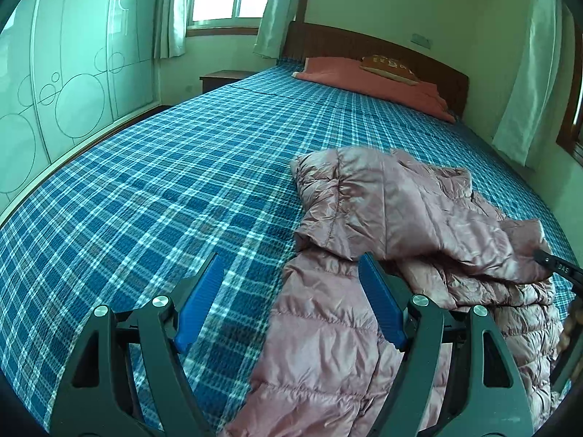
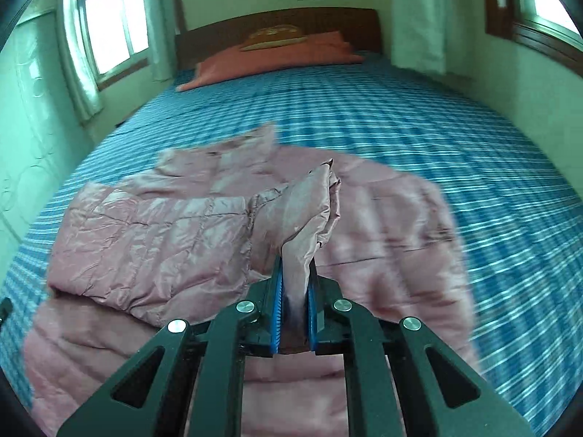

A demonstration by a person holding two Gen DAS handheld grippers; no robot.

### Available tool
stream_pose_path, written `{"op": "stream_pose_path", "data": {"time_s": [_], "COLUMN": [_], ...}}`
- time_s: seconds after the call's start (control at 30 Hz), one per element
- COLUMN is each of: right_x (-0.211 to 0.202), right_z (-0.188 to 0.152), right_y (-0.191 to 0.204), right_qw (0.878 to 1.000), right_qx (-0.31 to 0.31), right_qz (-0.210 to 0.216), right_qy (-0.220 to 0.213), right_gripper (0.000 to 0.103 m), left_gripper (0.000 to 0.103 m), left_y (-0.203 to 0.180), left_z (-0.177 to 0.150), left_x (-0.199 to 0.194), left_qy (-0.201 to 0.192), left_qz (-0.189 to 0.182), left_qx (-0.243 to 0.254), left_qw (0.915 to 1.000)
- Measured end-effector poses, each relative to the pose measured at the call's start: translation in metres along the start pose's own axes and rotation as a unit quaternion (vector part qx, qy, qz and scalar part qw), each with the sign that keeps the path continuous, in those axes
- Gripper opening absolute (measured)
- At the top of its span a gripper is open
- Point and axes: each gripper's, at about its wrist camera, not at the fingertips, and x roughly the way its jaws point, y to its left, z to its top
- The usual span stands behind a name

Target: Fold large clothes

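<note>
A pink quilted down jacket [image 1: 393, 218] lies on the blue plaid bed [image 1: 164, 182]. My left gripper [image 1: 291, 266] is open and empty, low over the jacket's left edge, with its right pad against the fabric. My right gripper [image 2: 296, 273] is shut on the jacket's sleeve cuff [image 2: 309, 204] and holds the sleeve up over the jacket body [image 2: 382, 225]. The sleeve [image 2: 153, 240] drapes across to the left. The tip of the right gripper [image 1: 554, 264] shows at the right edge of the left wrist view, at the sleeve end.
A salmon pillow [image 1: 371, 80] with a brown cushion [image 1: 390, 67] lies by the wooden headboard [image 1: 364, 43]. A wardrobe [image 1: 65, 73] stands left of the bed, a nightstand [image 1: 222, 78] in the corner. Curtains [image 1: 528, 73] hang by the right wall.
</note>
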Motion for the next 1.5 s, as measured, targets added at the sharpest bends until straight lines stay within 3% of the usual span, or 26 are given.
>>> {"op": "stream_pose_path", "data": {"time_s": [0.1,0.17,0.2,0.23,0.3,0.4,0.53,0.6,0.7,0.8,0.9,1.0,1.1,1.13,1.17,1.37,1.5], "right_x": [0.017,0.022,0.021,0.017,0.005,0.002,0.025,0.053,0.056,0.044,0.038,0.053,0.088,0.092,0.091,0.049,-0.002], "right_z": [-0.003,-0.003,-0.002,-0.001,0.0,0.008,0.005,-0.005,-0.01,-0.002,0.014,0.027,0.021,0.02,0.02,0.013,-0.011], "right_y": [-0.022,-0.027,-0.03,-0.033,-0.036,-0.023,0.001,0.005,0.011,0.012,0.016,0.021,0.029,0.029,0.029,0.009,-0.02], "right_qw": [1.0,0.999,0.999,0.999,0.998,0.999,1.0,0.999,0.998,0.999,1.0,1.0,0.998,0.998,0.998,0.999,0.999], "right_qx": [0.007,0.009,0.011,0.017,0.03,0.027,-0.004,-0.012,-0.023,-0.012,-0.009,-0.006,-0.029,-0.035,-0.036,-0.017,-0.011], "right_qz": [0.001,-0.009,-0.016,-0.032,-0.052,-0.032,0.005,-0.003,-0.009,0.002,0.001,0.003,-0.011,-0.011,-0.012,0.013,0.016], "right_qy": [0.03,0.04,0.037,0.025,-0.004,-0.021,0.009,0.053,0.052,0.038,0.005,0.004,0.049,0.046,0.04,0.03,0.028], "right_gripper": [0.012,0.02,0.029,0.038,0.045,0.046,0.046,0.046,0.047,0.047,0.047,0.052,0.061,0.062,0.062,0.062,0.063], "left_gripper": [0.076,0.076,0.076,0.076,0.076,0.076,0.076,0.076,0.077,0.077,0.077,0.078,0.078,0.08,0.081,0.082,0.082], "left_y": [-0.011,-0.018,-0.022,-0.024,-0.029,-0.036,-0.045,-0.047,-0.042,-0.037,-0.037,-0.045,-0.048,-0.047,-0.044,-0.022,0.008], "left_z": [0.005,0.009,0.012,0.015,0.022,0.031,0.037,0.035,0.022,0.027,0.042,0.05,0.044,0.036,0.034,0.038,0.026], "left_x": [0.01,0.019,0.024,0.028,0.037,0.05,0.079,0.097,0.129,0.118,0.095,0.1,0.131,0.149,0.153,0.125,0.078], "left_qy": [0.007,0.012,0.015,0.017,0.017,0.016,0.03,0.052,0.114,0.104,0.046,0.03,0.072,0.109,0.116,0.11,0.104], "left_qz": [-0.002,-0.003,-0.002,-0.001,0.0,0.007,0.022,0.036,0.038,0.038,0.031,0.024,0.049,0.049,0.04,0.014,-0.006], "left_qx": [0.012,0.02,0.024,0.027,0.031,0.036,0.039,0.043,0.044,0.029,0.019,0.027,0.043,0.047,0.04,0.009,-0.015], "left_qw": [0.9999,0.9997,0.9996,0.9995,0.9994,0.9992,0.9986,0.9971,0.9918,0.9934,0.9983,0.9989,0.9953,0.9917,0.9916,0.9937,0.9945]}}
